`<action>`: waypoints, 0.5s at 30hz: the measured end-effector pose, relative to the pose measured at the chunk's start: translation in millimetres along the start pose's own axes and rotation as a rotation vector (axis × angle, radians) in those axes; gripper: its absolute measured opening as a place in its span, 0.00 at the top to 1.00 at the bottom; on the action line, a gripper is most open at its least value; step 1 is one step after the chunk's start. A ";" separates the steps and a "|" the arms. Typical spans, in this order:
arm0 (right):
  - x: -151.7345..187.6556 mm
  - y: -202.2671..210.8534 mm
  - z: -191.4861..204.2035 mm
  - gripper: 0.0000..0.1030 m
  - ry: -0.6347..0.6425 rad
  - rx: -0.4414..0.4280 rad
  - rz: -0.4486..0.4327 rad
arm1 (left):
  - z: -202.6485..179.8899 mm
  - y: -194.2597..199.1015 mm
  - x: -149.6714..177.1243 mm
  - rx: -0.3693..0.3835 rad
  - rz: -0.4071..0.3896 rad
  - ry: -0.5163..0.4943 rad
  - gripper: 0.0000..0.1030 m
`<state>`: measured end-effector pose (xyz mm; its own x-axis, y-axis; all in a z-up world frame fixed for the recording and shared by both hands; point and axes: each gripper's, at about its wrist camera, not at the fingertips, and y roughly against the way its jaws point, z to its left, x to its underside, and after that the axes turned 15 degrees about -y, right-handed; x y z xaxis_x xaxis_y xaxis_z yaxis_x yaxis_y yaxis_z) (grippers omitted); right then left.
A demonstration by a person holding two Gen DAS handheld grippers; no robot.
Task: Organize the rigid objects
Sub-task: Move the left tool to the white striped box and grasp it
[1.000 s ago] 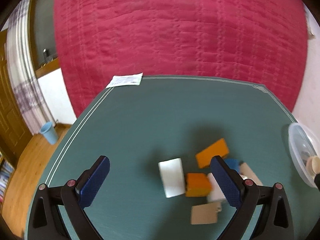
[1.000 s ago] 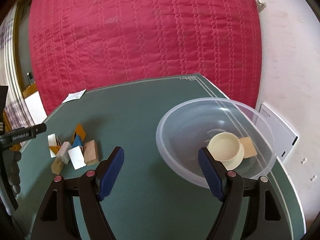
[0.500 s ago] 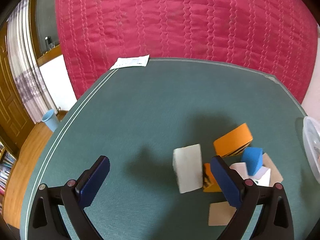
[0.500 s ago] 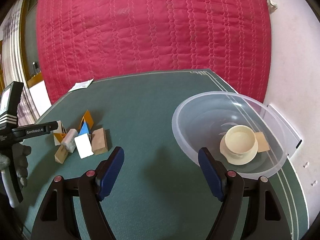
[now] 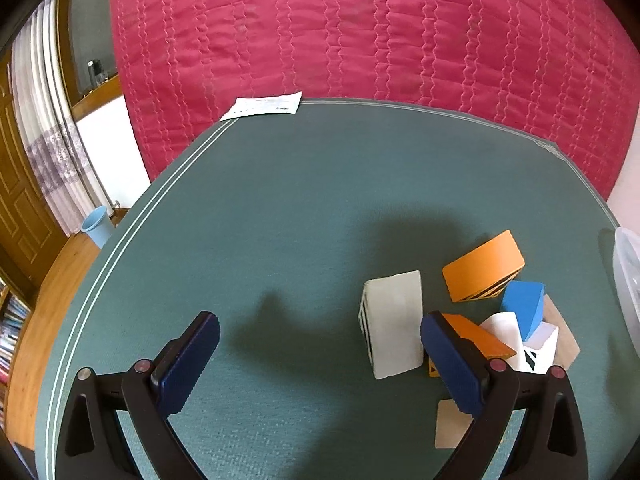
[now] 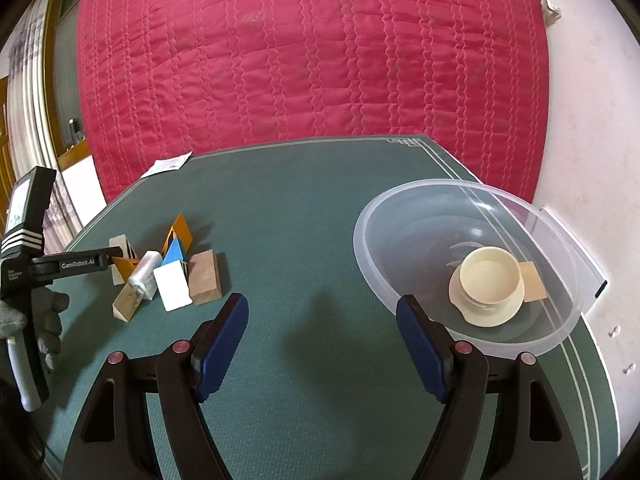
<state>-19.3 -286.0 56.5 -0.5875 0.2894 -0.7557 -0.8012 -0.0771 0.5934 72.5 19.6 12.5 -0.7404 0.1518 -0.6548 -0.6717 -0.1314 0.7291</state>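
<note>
While the left claw hangs spread and empty above the green cloth-covered bench, a cluster of small rigid blocks lies just beside its right finger: a white rectangular block, orange blocks, a blue wedge. Farther right, the right claw is spread too, empty, near a clear plastic bowl holding a cream round cup.

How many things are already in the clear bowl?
2: a cream round piece near the middle of the clear bowl, and a tan flat block just right of it, partly hidden behind it.
</note>
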 end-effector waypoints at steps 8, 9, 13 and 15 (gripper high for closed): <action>1.3 -2.3 2.0 0.25 0.000 -0.001 0.015 | -3.4 -11.4 -6.1 -0.001 0.024 0.003 0.01; 1.6 -2.4 2.6 0.25 0.001 -0.001 0.016 | -2.2 -12.3 -6.0 0.009 0.025 0.010 0.01; 3.1 -2.3 5.3 0.25 0.006 -0.002 0.018 | 0.9 -11.6 -4.6 0.054 0.021 0.023 0.09; 3.4 -2.0 5.1 0.25 0.006 -0.004 0.020 | 3.9 -10.1 -3.1 0.056 0.024 0.027 0.09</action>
<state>-19.1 -280.0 54.2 -0.6037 0.2823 -0.7455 -0.7900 -0.0862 0.6071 81.6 24.3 7.9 -0.7572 0.1224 -0.6416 -0.6519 -0.0800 0.7541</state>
